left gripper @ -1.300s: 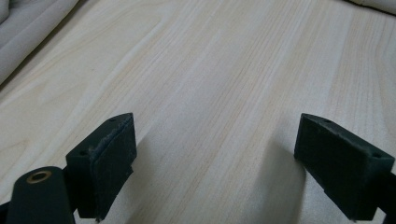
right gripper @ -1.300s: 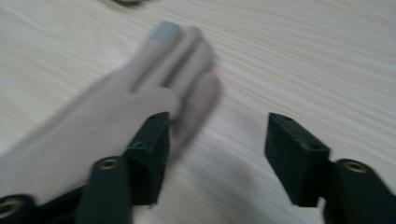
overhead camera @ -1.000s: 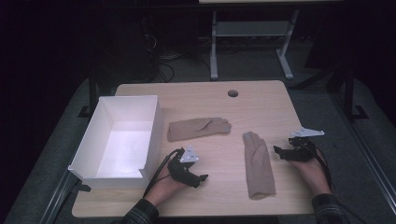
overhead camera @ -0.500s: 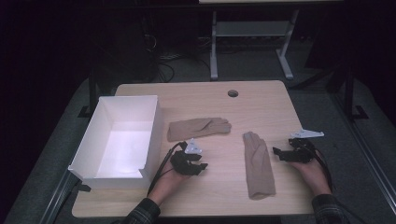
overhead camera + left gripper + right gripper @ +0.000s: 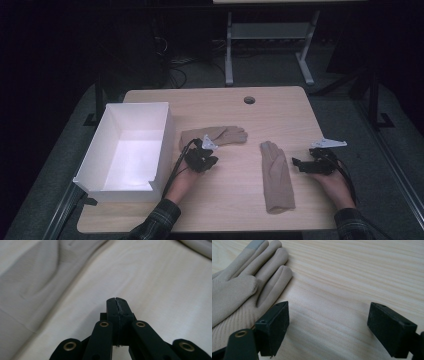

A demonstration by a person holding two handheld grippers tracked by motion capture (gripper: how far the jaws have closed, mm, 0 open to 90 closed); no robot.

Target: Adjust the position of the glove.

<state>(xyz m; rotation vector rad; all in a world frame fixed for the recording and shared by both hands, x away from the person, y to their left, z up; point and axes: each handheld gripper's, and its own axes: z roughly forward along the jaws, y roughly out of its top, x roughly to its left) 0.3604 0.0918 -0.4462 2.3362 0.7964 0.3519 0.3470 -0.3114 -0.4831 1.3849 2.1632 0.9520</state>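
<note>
While L gripper pinches shut, knit glove soft.

Black fingers with brass rivets, grey plate, plaid sleeves

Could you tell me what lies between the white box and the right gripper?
In the high view, between white box and right gripper: left gripper and two beige gloves.
</note>
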